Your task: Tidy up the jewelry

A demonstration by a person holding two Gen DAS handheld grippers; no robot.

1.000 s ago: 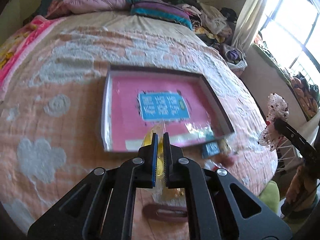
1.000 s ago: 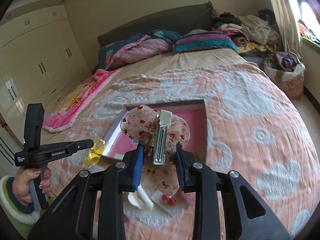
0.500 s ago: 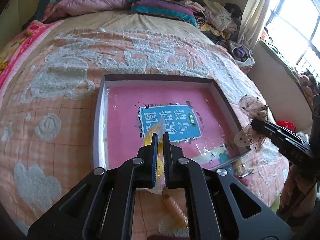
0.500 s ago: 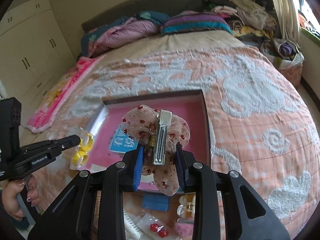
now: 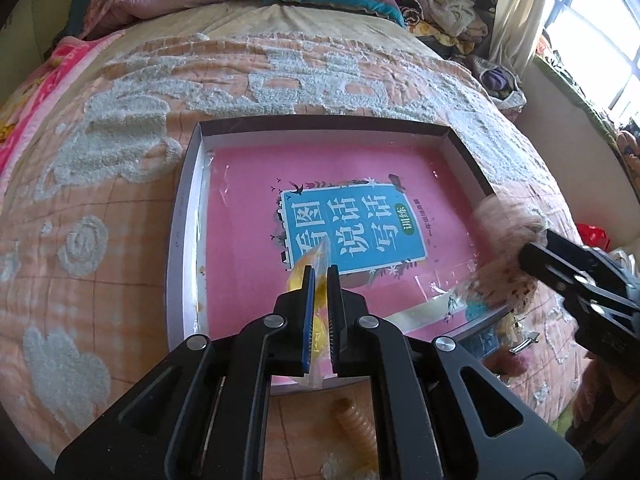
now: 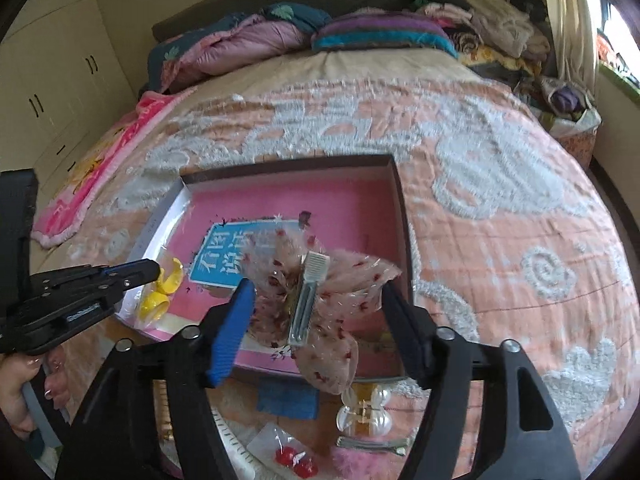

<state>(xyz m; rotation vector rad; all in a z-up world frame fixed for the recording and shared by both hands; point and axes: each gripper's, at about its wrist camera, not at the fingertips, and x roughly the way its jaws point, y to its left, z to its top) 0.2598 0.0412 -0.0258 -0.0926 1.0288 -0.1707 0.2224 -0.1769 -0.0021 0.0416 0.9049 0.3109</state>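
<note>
Bed, peach quilt (image 6: 500, 208) with white tufted patterns.

Nearest, on the quilt below the box in the right wrist view: clear packet with red beads (image 6: 294, 458), metal hair clips (image 6: 374, 443), pearly claw clip (image 6: 362, 412), small blue square (image 6: 287, 398). Left wrist view shows a ribbed tan hair piece (image 5: 356, 424) on the quilt under the left claw.

Left claw (image 5: 319, 280): jaws together, clamped on a clear packet of yellow rings (image 6: 162, 288), which hangs over the near left part of the box. A hand (image 6: 16, 392) grips its handle.

Right claw (image 6: 316, 296): jaws have just been opening and now stand wide apart. The sheer bow hair clip (image 6: 316, 300), pink mesh with red specks and a metal clip down its middle, is between them over the near right part of the box; neither pad presses on it. Whether it rests on the box floor, cannot tell.

Shallow open box (image 5: 188, 216), dark rim, white inner walls. Its floor is a pink book cover under clear film, with a blue label (image 5: 352, 232) in large white Chinese characters: 看图说话写话, and a small green badge, 训练.

Beyond: folded quilts and pillows (image 6: 280, 40) at the headboard, heap of clothes (image 6: 496, 28) towards the window, cream wardrobe doors (image 6: 52, 60) on the other side.
</note>
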